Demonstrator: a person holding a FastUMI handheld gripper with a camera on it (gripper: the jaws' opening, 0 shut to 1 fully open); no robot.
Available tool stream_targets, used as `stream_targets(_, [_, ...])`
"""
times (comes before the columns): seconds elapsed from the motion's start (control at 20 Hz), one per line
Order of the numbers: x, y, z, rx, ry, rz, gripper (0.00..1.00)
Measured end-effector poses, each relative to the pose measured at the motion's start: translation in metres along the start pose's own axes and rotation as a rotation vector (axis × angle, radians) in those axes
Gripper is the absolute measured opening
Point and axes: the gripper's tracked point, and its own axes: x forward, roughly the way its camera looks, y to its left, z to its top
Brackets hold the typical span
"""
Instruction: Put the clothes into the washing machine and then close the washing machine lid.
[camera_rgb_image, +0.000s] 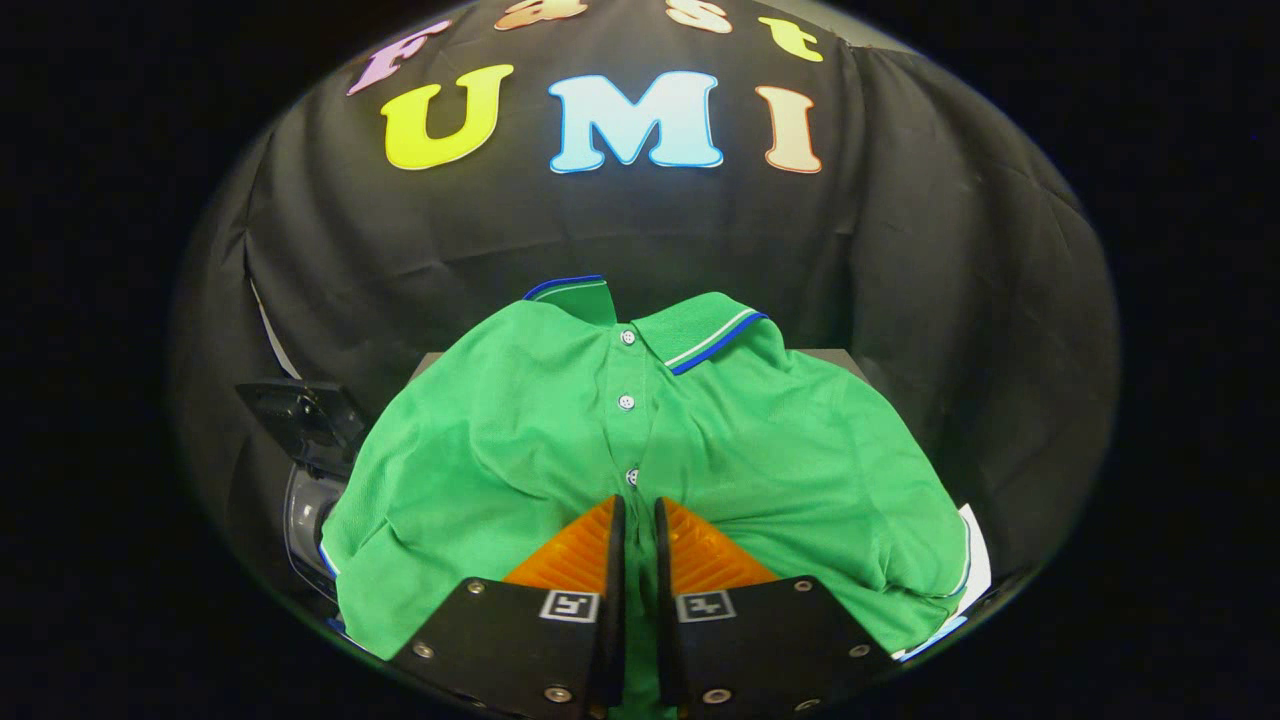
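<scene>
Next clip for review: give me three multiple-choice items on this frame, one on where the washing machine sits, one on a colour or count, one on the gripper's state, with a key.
1. Where is the washing machine relative to the shirt?
A. beside the sleeve, left of the fingers
B. on top of the collar
C. between the fingers

2. How many buttons show on the green polo shirt?
A. none
B. three
C. six

3. What is the gripper doing?
A. wide open above the shirt
B. nearly closed, pinching a fold of the shirt
C. holding the washing machine lid

Key: 1 A, its dark opening peeks out past the sleeve; 2 B, three sit along the placket; 3 B, green fabric fills the narrow gap between both fingers.
</scene>
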Motion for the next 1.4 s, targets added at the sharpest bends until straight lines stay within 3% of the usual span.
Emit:
stream_targets(0.1, [-0.001, 0.0, 0.002, -0.038, 0.031, -0.035, 0.02])
stream_targets(0.5, [-0.02, -0.001, 0.024, -0.042, -0.019, -0.086, 0.0])
stream_targets(0.9, [-0.085, 0.009, 0.112, -0.045, -0.212, -0.122, 0.0])
stream_targets(1.2, [-0.06, 0.027, 0.075, -0.048, -0.117, -0.047, 0.02])
stream_targets(1.35, [-0.037, 0.012, 0.046, -0.003, -0.05, -0.049, 0.98])
stream_targets(1.4, [-0.031, 0.008, 0.038, 0.013, -0.029, -0.041, 0.96])
